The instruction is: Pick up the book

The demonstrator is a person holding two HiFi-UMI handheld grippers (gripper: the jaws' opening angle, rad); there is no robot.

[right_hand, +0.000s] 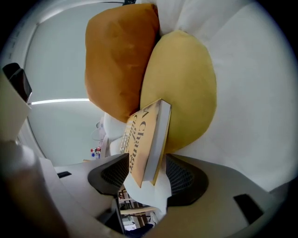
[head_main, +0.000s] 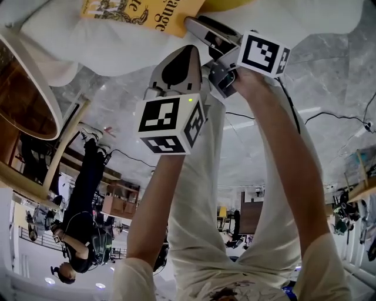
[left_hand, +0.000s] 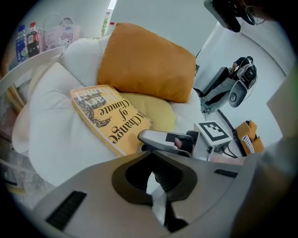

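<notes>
The yellow book [head_main: 147, 14] lies face up on a white cushion [left_hand: 56, 135], with one corner resting on a yellow cushion [left_hand: 156, 111]. My right gripper [right_hand: 146, 174] straddles the book's [right_hand: 144, 139] near corner, one jaw on each side, and a thin gap shows at the right pad, so it is open. In the left gripper view the same gripper [left_hand: 153, 137] reaches the book's [left_hand: 109, 118] lower corner. My left gripper [head_main: 189, 52] hovers just short of the book, with its jaws [left_hand: 153, 186] together and nothing held.
An orange cushion [left_hand: 149, 65] leans behind the yellow one [right_hand: 184, 88]. A white shelf with bottles [left_hand: 25, 39] and a pink bag [left_hand: 60, 32] stands to the left. A grey machine [left_hand: 233, 88] stands at the right. A person in black [head_main: 88, 194] stands further off.
</notes>
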